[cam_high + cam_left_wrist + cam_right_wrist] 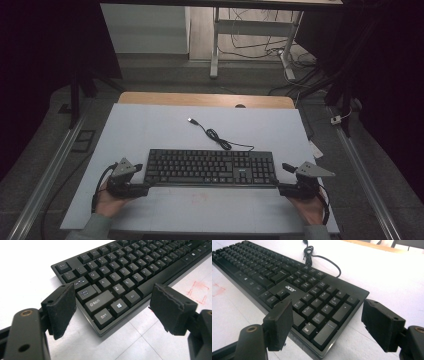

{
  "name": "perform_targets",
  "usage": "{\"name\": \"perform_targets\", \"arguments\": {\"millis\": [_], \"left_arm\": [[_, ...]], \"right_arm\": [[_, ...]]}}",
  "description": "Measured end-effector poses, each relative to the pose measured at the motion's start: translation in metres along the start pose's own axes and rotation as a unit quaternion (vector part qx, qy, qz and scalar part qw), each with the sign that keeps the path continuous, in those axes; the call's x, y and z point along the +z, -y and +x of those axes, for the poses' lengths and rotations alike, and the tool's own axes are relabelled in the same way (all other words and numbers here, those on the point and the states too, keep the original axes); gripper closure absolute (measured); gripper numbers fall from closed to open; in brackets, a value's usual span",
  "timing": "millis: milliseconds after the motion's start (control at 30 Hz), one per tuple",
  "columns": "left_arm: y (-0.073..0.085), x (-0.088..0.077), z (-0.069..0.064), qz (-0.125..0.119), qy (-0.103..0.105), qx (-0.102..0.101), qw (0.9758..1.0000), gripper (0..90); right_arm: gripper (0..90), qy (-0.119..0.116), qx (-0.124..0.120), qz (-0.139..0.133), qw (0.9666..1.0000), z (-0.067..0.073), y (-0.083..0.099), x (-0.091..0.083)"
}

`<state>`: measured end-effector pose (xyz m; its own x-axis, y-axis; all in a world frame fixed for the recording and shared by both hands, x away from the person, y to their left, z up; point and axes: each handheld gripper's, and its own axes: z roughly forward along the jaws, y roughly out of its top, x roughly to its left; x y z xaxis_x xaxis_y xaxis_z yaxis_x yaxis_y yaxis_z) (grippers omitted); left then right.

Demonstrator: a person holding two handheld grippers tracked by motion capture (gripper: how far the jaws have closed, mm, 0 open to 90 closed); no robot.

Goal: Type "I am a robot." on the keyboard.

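Two grippers sit at the near corners of a black keyboard (210, 167) that lies flat on a pale sheet (150, 130) covering the table, its long side running across the high view. The word "acer" is printed in white on the keyboard (290, 288) between the arrow keys and the block above them. In the left gripper view the legends Esc, Tab, Caps Lock, Shift, Ctrl and Alt can be read on the keyboard (120, 272), along with a Windows logo key and the letters Q, W, A, Z, X. In the right gripper view Enter, Del, PgDn and PgUp are legible on the number pad. A faint red square outline (198, 291) is marked on the sheet just in front of the keyboard. The keyboard's cable (220, 137) curls away behind it, ending in a USB plug (192, 120).

The left gripper (142, 178) has its jaws spread wide, straddling the near left corner without pressing on it. The right gripper (281, 177) is likewise wide open around the near right corner, holding nothing
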<state>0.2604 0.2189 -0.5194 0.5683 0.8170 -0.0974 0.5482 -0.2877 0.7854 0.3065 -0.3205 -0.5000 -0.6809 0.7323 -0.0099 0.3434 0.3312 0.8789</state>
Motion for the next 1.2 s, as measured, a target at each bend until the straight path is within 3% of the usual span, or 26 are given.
{"name": "perform_targets", "arguments": {"millis": [400, 767, 1200], "left_arm": [[-0.001, -0.003, 0.003, -0.013, -0.004, -0.008, 0.9999, 22.5], [-0.003, -0.003, 0.000, -0.019, -0.008, -0.007, 0.9998, 27.8], [-0.006, 0.002, 0.003, -0.022, -0.013, -0.016, 0.9995, 38.2]], "right_arm": [[26.2, -0.003, -0.007, 0.003, 1.0000, 0.005, 0.000, 0.003], [26.8, -0.007, -0.003, -0.011, 0.9999, 0.013, -0.005, 0.004], [37.7, -0.024, -0.006, -0.029, 0.9993, 0.031, -0.020, 0.010]]}}
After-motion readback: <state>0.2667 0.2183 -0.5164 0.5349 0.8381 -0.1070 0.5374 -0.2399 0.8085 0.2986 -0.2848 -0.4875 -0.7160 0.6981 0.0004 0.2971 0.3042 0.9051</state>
